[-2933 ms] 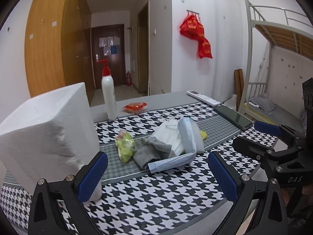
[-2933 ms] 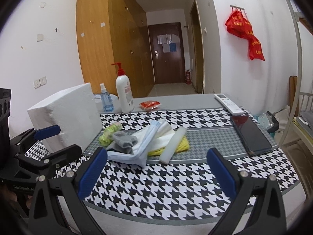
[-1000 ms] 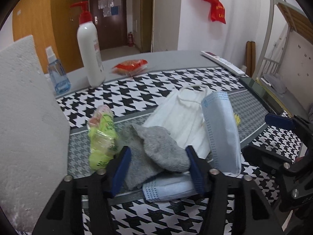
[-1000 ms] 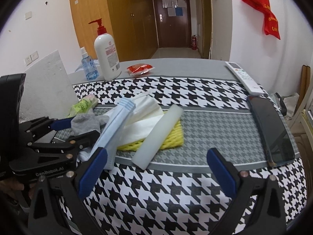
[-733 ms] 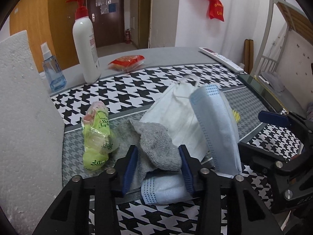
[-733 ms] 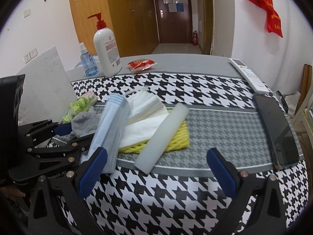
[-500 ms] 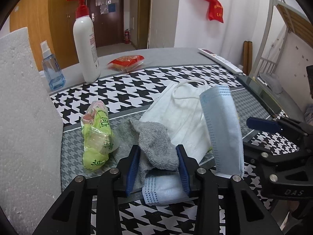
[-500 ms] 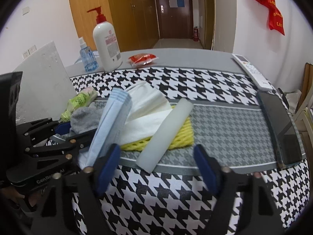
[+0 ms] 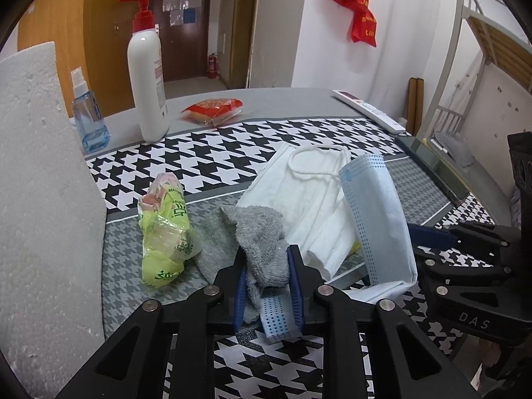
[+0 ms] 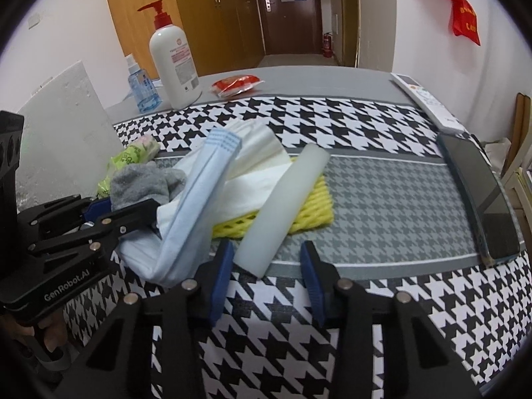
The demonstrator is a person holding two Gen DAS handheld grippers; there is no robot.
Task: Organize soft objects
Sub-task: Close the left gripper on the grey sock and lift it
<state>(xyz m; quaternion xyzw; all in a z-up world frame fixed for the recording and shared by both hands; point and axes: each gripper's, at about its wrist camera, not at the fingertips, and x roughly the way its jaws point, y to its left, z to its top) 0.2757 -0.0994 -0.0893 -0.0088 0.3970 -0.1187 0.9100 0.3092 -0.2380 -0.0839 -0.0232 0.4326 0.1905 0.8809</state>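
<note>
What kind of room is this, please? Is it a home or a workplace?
Most likely a dormitory room, so a living space. A metal bunk bed stands at the right, tall wooden wardrobes line the entry corridor, and the table holds personal things such as a pump bottle and face masks.

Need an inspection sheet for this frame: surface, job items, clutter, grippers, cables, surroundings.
Surface: table with houndstooth mat.
Job's things: grey sock, blue mask and white masks piled together; foam tube lying across yellow net; green wrapper beside the sock.
Clutter: pump bottle, spray bottle, red packet, remote, phone, foam block.
Grippers: left gripper shut on the sock and a blue mask edge; right gripper open, near the tube's end.
Cables: nothing seen.
Surroundings: wardrobe, door, red bag on wall, bunk bed.
</note>
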